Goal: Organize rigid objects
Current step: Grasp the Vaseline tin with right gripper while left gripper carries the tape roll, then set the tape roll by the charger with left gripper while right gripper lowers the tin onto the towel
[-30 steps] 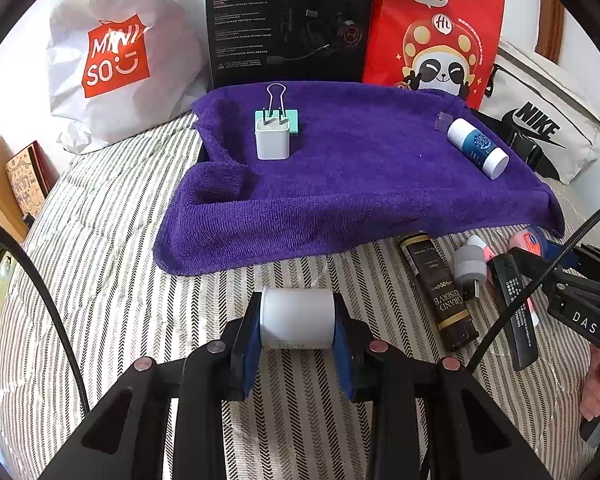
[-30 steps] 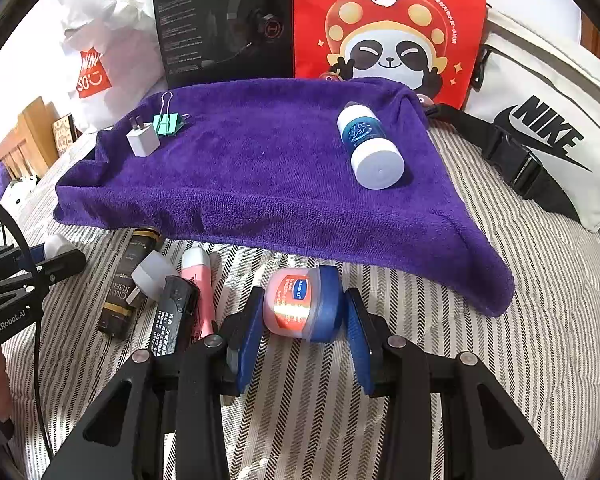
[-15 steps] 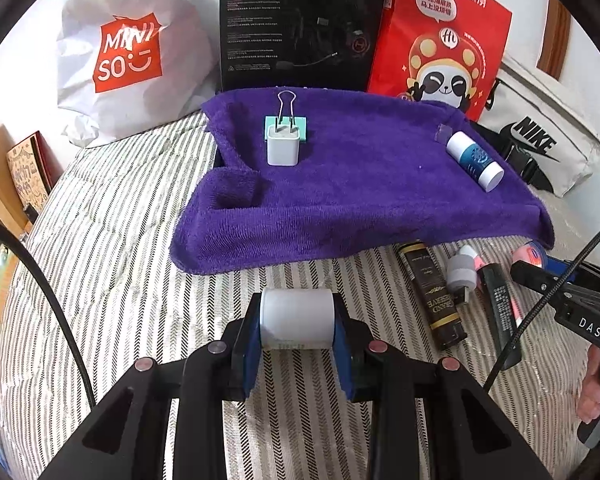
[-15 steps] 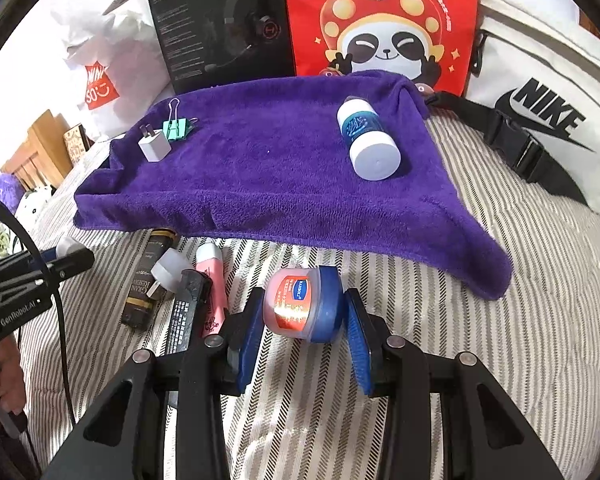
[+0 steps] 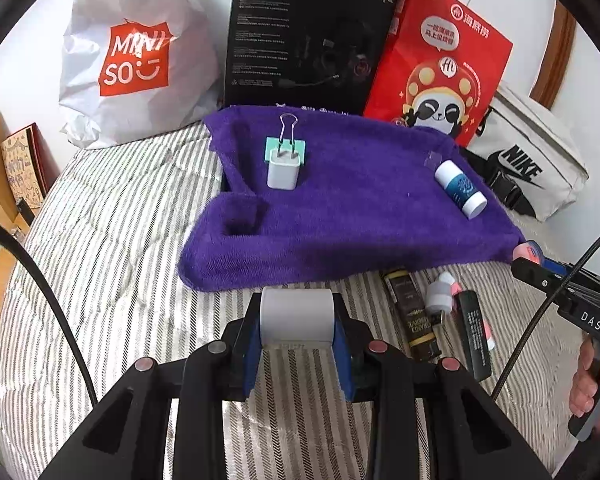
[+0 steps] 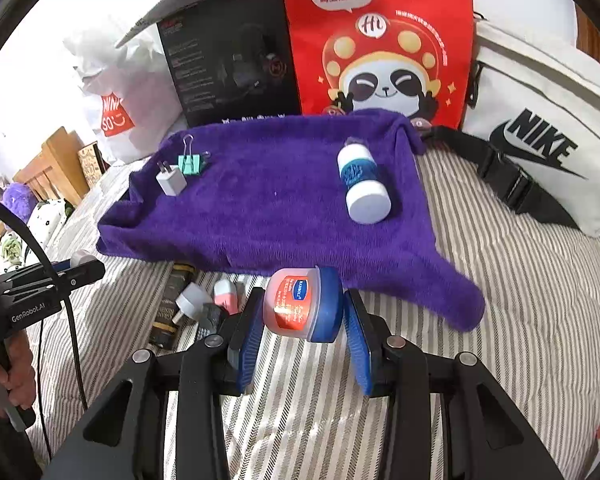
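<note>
Both grippers are loaded. The left gripper (image 5: 297,330) pinches a white cylinder (image 5: 297,316) crosswise between its blue pads, flat ends against the pads, so it likely cannot roll out. The right gripper (image 6: 303,320) pinches a small jelly jar (image 6: 303,305) with an orange label and blue lid, lying on its side, base on one pad and lid on the other. Both items sit clear of the striped bed (image 5: 112,264), just near of the front edge of the purple towel (image 5: 360,216), which reads as the sorting area. On the towel: a white charger plug (image 5: 283,171) touching a green binder clip (image 5: 286,144) at far left, and a blue-and-white bottle (image 5: 460,189) on its side at far right, well apart, so the middle is free for two more drops. Unsorted items lie on the bed in front of the towel's near edge: a dark tube (image 5: 412,316), a grey-capped pink tube (image 5: 440,298), and a black stick (image 5: 474,332), bunched together. Bags and a black box (image 5: 308,40) line the far wall. Judgement: carry phase, placement next; round items may roll on soft towel, so set them down flat end first.
</note>
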Tool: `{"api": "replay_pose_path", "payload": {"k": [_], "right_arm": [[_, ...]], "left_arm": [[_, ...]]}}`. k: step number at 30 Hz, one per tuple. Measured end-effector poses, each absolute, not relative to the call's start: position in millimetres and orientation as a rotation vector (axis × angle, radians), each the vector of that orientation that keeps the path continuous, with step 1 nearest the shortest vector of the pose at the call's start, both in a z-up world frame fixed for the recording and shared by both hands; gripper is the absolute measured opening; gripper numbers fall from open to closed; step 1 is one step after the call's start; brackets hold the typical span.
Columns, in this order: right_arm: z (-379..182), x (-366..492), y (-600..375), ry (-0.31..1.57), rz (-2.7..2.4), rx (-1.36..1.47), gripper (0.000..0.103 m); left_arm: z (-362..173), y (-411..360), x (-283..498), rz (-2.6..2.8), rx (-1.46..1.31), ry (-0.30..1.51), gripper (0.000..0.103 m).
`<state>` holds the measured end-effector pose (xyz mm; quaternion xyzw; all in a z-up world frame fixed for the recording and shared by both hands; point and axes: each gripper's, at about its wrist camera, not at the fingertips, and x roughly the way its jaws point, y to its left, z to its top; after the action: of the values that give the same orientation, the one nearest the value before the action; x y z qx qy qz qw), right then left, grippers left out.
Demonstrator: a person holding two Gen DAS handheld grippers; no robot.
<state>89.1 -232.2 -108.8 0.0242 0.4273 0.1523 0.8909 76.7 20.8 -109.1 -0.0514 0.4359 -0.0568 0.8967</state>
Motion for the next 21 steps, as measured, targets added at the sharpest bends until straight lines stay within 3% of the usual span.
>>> {"api": "replay_pose_path", "payload": {"k": [21], "right_arm": [[-72.0, 177.3, -210.7, 0.821, 0.357, 0.003, 0.039]], "left_arm": [[-96.6, 40.9, 141.3, -0.145, -0.175, 0.890, 0.030]]}}
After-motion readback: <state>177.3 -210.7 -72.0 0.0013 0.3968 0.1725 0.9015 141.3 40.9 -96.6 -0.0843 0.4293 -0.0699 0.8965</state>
